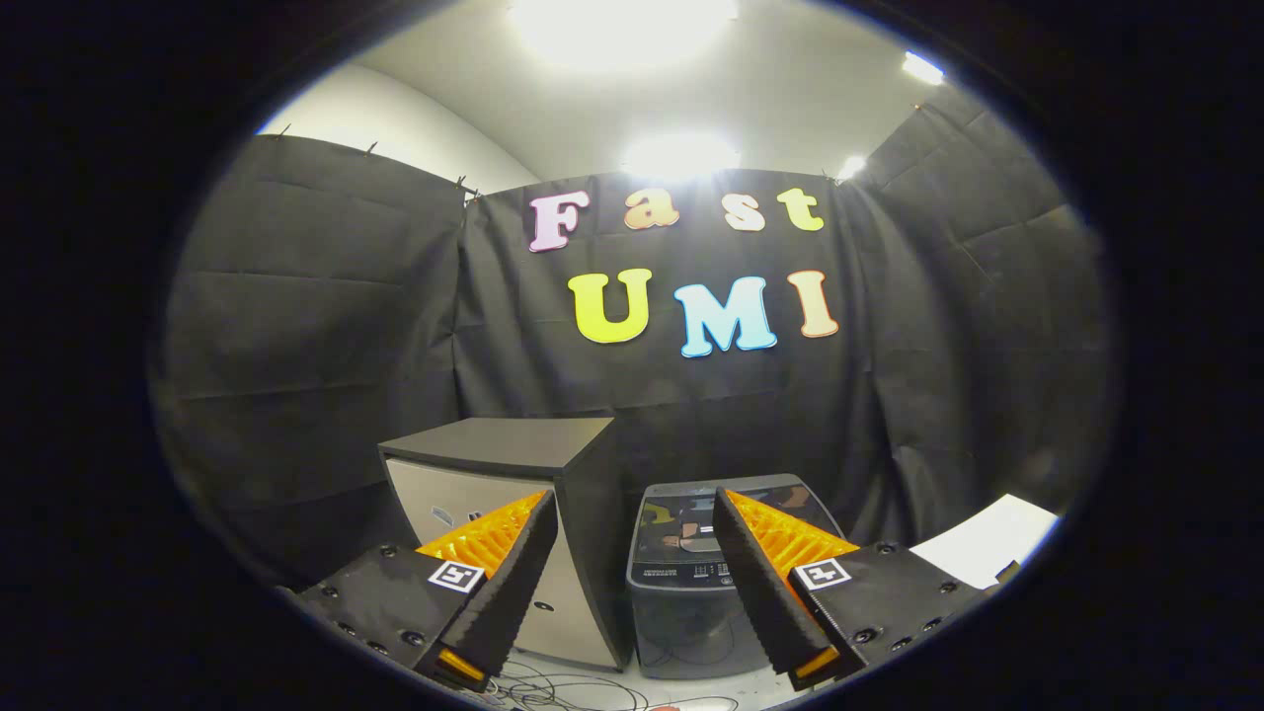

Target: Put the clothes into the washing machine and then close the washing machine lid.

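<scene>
tool [632, 583] spread wide, nothing gripped | washing machine [691, 592] beyond its fingers, lid [691, 518] down | dark cabinet [513, 464] just beside it | cables [583, 691] on floor

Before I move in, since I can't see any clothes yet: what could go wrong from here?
1. The washing machine has its lid down, and the gripper hangs open and empty; reaching in without raising the lid would only knock it.
2. Loose cables lie on the floor in front of the machine and could snag a low approach.
3. The grey cabinet stands right beside the machine, so a wide swing on that side may hit it.
</scene>
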Motion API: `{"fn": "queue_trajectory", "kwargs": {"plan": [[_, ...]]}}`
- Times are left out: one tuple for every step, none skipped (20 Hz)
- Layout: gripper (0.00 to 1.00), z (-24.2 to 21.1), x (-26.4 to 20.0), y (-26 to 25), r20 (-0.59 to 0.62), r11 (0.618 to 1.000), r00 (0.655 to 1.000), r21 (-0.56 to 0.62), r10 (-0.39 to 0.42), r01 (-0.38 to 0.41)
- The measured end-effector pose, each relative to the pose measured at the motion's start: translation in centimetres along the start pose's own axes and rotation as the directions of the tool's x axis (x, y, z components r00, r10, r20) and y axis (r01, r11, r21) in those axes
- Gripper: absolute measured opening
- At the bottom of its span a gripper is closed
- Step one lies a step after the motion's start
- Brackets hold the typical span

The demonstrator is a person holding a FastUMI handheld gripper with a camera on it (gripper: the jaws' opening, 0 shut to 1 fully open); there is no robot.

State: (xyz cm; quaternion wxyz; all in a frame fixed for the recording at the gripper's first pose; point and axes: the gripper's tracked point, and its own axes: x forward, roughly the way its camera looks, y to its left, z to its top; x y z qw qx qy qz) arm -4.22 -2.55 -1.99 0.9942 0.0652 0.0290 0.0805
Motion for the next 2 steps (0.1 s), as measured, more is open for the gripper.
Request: {"fn": "queue_trajectory", "kwargs": {"plan": [[0.98,0.07,-0.09,-0.02,0.001,1.0,1.0,-0.004,0.0,0.0],[0.98,0.32,-0.21,-0.22,0.004,1.0,1.0,-0.012,0.001,-0.001]]}}
